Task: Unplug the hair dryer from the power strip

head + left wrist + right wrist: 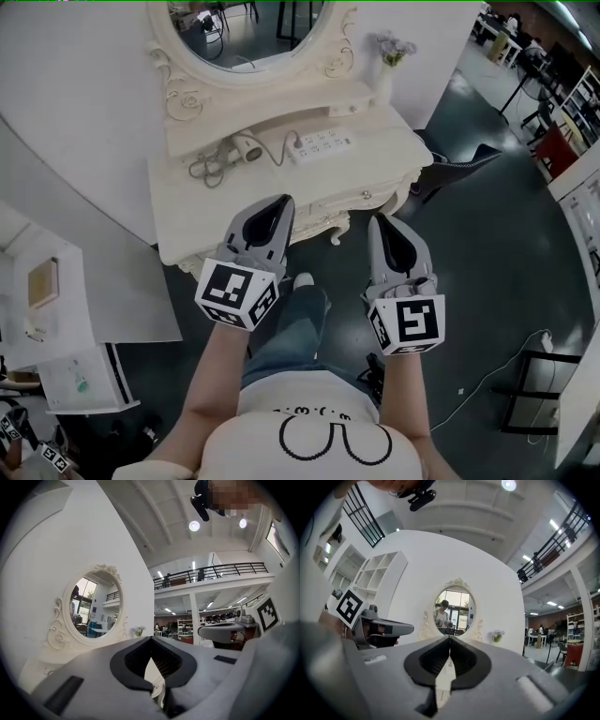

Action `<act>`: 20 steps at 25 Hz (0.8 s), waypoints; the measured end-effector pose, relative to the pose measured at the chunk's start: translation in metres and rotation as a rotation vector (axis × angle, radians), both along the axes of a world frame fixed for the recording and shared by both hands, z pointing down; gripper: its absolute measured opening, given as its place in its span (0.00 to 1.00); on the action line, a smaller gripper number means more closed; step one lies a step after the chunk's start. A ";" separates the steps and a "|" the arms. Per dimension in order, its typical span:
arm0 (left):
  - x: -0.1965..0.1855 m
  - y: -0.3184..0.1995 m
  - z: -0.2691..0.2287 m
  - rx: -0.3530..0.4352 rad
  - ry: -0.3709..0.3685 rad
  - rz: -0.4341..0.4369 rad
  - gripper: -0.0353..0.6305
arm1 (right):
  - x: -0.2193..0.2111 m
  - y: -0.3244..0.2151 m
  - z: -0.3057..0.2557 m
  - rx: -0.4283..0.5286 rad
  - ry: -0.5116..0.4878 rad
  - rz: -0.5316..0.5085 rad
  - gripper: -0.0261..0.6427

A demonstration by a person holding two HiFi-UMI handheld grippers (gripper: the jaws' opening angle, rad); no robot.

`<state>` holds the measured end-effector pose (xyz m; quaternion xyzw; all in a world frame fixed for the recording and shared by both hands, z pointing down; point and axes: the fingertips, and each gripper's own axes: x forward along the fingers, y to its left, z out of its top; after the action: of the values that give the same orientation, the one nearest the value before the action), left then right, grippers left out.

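Left gripper (283,201), right gripper (378,221): jaws together, empty.

An ornate cream dressing table (187,214) with an oval mirror (248,33) stands against a white wall (80,94) on a dark floor (478,244). Round ceiling lamps (194,525) shine above a railed mezzanine (220,573).

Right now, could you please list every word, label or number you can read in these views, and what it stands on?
No readable text anywhere.
Both cubes, left gripper and right gripper: square marker patterns only.
Person's shirt: small print, illegible.
The power strip: no legible label.
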<state>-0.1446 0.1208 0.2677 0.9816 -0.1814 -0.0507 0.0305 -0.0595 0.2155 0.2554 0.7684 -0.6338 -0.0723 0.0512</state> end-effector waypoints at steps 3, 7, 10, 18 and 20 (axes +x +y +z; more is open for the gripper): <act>0.021 -0.020 0.006 -0.012 0.001 -0.018 0.05 | 0.016 -0.016 0.003 0.001 0.017 -0.006 0.04; 0.057 -0.050 0.014 -0.041 0.020 -0.033 0.05 | 0.042 -0.050 0.012 -0.039 0.053 -0.041 0.04; 0.086 -0.080 0.022 -0.070 0.030 -0.056 0.05 | 0.067 -0.080 0.016 -0.050 0.044 -0.063 0.04; 0.152 -0.163 0.049 -0.141 -0.013 -0.124 0.05 | 0.141 -0.172 0.027 -0.074 -0.037 -0.104 0.04; 0.164 -0.183 0.065 -0.168 -0.048 -0.167 0.05 | 0.155 -0.198 0.034 -0.094 -0.052 -0.123 0.04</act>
<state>0.0196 -0.0618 0.3326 0.9580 -0.2669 -0.0143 0.1039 0.0958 0.0179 0.2892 0.7263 -0.6837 -0.0257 0.0660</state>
